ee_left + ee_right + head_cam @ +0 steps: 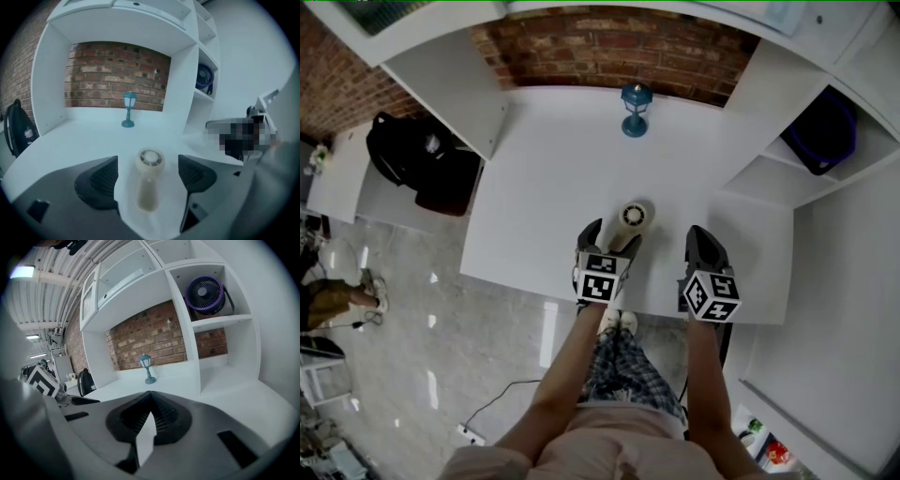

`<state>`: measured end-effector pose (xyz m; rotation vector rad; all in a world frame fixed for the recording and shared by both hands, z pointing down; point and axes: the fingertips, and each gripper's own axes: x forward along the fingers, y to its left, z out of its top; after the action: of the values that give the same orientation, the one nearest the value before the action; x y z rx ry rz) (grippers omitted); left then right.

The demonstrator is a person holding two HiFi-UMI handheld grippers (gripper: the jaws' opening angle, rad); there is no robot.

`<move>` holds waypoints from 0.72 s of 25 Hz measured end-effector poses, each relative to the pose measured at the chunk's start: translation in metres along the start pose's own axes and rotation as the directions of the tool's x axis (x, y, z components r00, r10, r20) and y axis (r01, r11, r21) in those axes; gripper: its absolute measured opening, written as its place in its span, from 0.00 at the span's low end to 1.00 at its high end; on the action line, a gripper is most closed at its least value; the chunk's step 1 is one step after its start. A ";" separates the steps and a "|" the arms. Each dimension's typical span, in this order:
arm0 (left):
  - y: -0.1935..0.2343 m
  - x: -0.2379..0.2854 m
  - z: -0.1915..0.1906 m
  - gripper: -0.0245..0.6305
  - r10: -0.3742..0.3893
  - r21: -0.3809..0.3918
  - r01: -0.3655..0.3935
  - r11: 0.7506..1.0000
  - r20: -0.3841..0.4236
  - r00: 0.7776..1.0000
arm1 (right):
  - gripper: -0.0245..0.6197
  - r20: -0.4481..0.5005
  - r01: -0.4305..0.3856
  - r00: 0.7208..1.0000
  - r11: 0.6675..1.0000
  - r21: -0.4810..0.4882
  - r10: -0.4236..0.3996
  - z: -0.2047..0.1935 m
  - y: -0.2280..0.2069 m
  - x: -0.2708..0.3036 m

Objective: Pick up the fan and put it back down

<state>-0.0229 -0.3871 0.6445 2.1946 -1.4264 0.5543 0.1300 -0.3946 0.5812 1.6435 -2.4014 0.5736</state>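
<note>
A small cream hand-held fan [636, 215] lies flat on the white desk [544, 187], round head away from me and handle toward me. In the left gripper view the fan [149, 161] lies between the two dark jaws, which stand wide apart with a gap on each side of it. My left gripper [613, 236] is open around the handle and does not touch it. To its right, my right gripper [701, 234] hovers over the desk's front part. Its jaws meet at the tips in the right gripper view [149, 398], with nothing between them.
A teal lantern-shaped lamp [636, 110] stands at the back of the desk by the brick wall. A purple fan [206, 294] sits in a shelf compartment on the right. A black backpack [417, 159] rests on the lower surface at left. The desk's front edge [553, 292] is close below the grippers.
</note>
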 end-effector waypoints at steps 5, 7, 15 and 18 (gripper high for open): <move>0.012 -0.040 0.046 0.63 -0.017 -0.045 0.022 0.999 0.115 0.993 | 0.06 0.037 0.014 0.999 1.000 -0.008 -0.013 0.019 0.006 -0.017; 0.016 -0.058 0.065 0.62 -0.027 -0.063 0.038 0.997 0.167 0.986 | 0.06 0.057 0.020 0.998 1.000 -0.011 -0.019 0.029 0.009 -0.027; 0.020 -0.131 0.115 0.32 -0.036 -0.009 0.041 0.999 0.354 0.935 | 0.06 0.148 0.034 0.988 0.999 -0.032 -0.029 0.067 0.021 -0.069; 0.019 -0.153 0.125 0.22 -0.038 0.024 0.030 0.999 0.418 0.908 | 0.06 0.188 0.040 0.982 0.998 -0.040 -0.031 0.078 0.024 -0.084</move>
<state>-0.0889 -0.3535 0.4603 2.4480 -1.5873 0.0768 0.1452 -0.3466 0.4749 1.7913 -2.4872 0.3732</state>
